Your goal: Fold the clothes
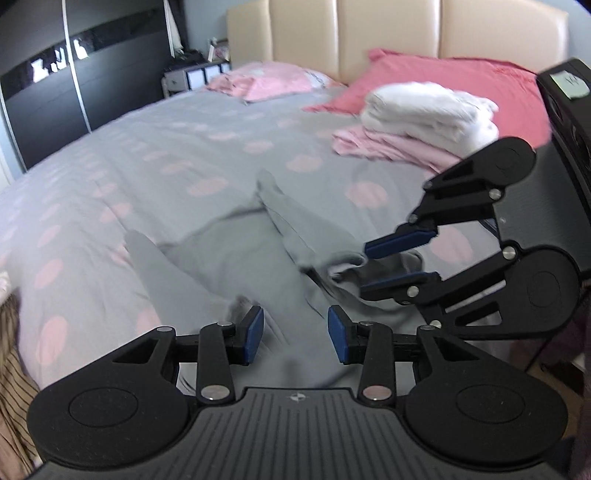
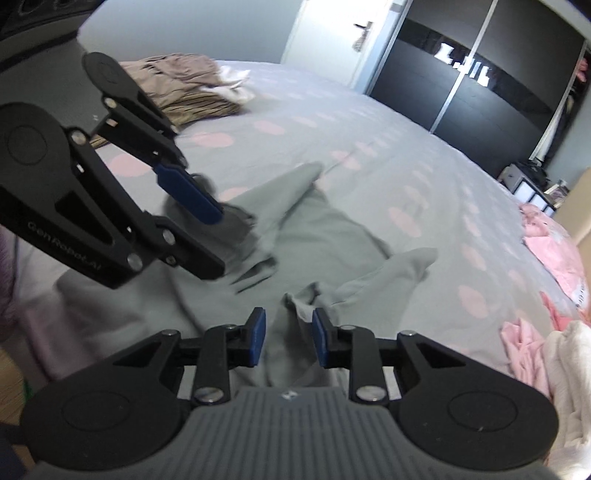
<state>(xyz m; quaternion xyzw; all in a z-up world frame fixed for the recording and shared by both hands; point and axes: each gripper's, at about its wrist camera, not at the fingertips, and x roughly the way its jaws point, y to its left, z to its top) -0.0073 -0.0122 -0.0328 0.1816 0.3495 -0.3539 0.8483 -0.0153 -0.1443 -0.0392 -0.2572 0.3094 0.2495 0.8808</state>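
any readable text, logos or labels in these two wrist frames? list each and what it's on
"GenRobot.AI": embossed on the black arm of the left gripper, seen from the right wrist view; faint, the last letters are uncertain.
Green sticker on the right gripper's black body: a dark mark, too blurred to read.
Small round emblem on the ribbed grey base: a logo, no letters.
Nothing else legible.

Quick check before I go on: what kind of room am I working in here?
Most likely a home bedroom: a bed with a cream padded headboard, pink pillows, a dotted grey duvet, and a dark sliding-door wardrobe.
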